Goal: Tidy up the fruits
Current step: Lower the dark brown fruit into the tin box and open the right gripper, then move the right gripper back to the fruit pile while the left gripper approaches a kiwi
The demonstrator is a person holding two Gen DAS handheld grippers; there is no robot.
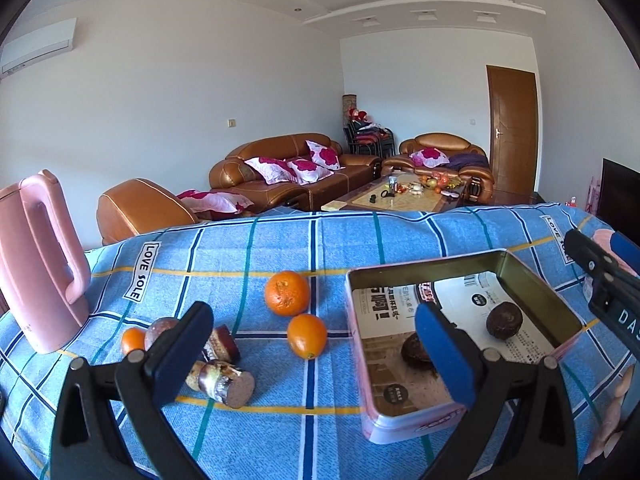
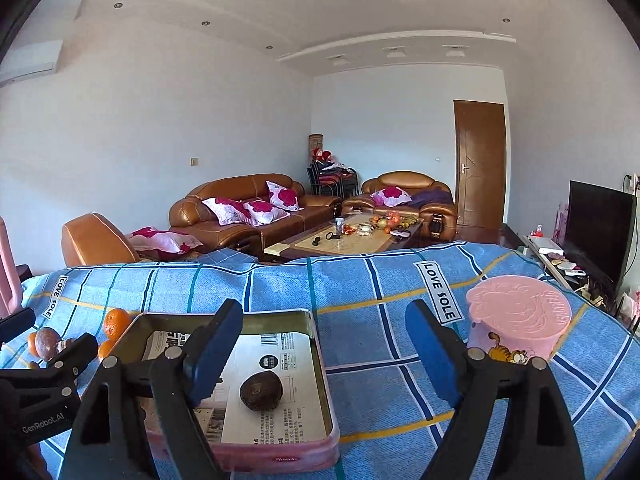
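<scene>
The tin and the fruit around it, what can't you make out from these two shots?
- Second dark fruit in the tin: left wrist view, partly behind a blue finger pad; in the right wrist view it is hidden entirely.
- Small orange and brown fruit: left wrist view, partly behind the other pad.
- Pink kettle: cut off by the left edge.
- Tin's liner print: too small to read.

A blue plaid tablecloth point(image 1: 280, 248) carries oranges point(image 1: 287, 293), a pink tin point(image 1: 404, 424), a pink kettle point(image 1: 36, 264) and a lidded pink tub point(image 2: 516, 320).
</scene>
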